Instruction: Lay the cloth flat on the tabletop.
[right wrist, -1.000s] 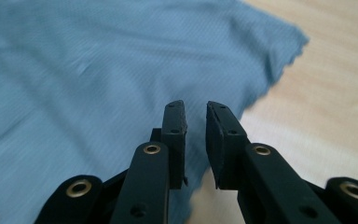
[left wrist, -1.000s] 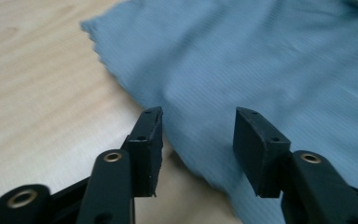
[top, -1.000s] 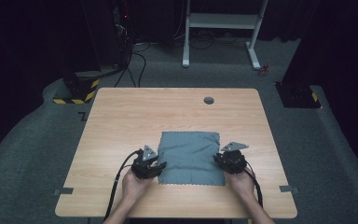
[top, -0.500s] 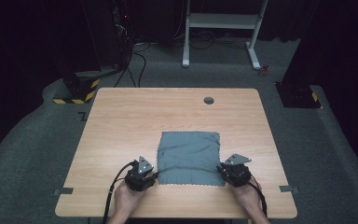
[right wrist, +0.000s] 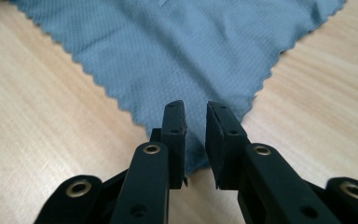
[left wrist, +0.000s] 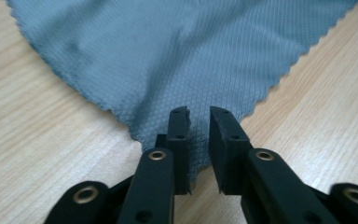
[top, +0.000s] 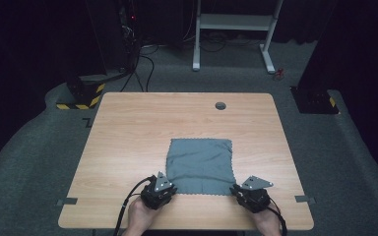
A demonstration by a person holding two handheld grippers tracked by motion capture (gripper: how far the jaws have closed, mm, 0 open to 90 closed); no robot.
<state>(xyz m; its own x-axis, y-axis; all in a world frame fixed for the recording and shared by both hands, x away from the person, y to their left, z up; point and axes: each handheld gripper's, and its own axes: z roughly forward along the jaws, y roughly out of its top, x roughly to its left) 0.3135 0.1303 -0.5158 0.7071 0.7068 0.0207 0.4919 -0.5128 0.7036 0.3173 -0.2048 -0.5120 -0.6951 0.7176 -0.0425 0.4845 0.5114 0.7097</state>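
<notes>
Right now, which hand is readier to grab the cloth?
Left, narrowly. The left gripper and right gripper each have a corner of the cloth between open jaws, but the left's jaws have just been closing, and its corner sits deeper.

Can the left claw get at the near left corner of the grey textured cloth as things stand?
Probably yes: the left claw already straddles that corner of the grey textured cloth, its jaws just closing with a gap left; nothing blocks it.

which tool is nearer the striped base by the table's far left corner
Left. The left tool, jaws just closing around the cloth's near left corner, is on the base's side of the table; the right tool sits at the cloth's near right corner, farther off.
</notes>
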